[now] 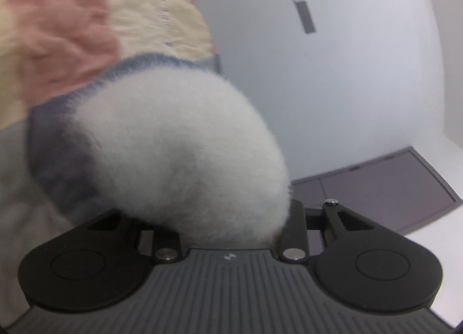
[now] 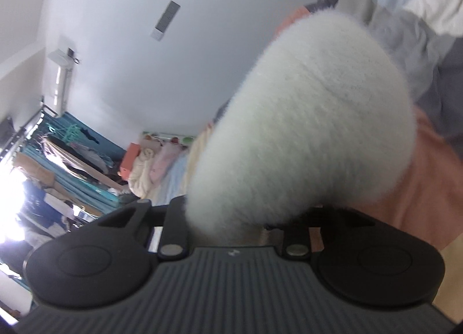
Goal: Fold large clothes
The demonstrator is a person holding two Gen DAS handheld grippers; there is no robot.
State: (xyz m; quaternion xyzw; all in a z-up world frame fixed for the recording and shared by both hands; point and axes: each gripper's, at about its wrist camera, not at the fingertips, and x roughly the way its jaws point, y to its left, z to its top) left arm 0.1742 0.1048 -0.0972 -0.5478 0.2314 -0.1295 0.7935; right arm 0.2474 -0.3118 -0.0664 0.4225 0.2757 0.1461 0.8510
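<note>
bunching up between both sets of jaws, the fleece [image 1: 185, 154] fills the middle of each view: the left gripper [image 1: 228, 235] is clamped on a thick white roll of it at bottom centre, and the right gripper [image 2: 234, 232] is clamped on another roll the same way. in the left view the fleece runs up and to the left from the jaws, its dark grey edge [image 1: 58, 160] trailing toward the patchwork bedding [image 1: 66, 29] in the upper left; in the right view it runs up and to the right, toward the pink and grey cloth at the right edge. so the cloth's long axis seems to lie between the two hands, each holding one end of an edge (neither looks nearer than the other). the pile is soft, hairy and thick, so it folds into fat rounded tubes rather than flat creases. the bedding is crinkled, in pink, cream and pale blue blocks. whichever way the fold goes, i judge both hands must carry the edge together to keep it level.
</note>
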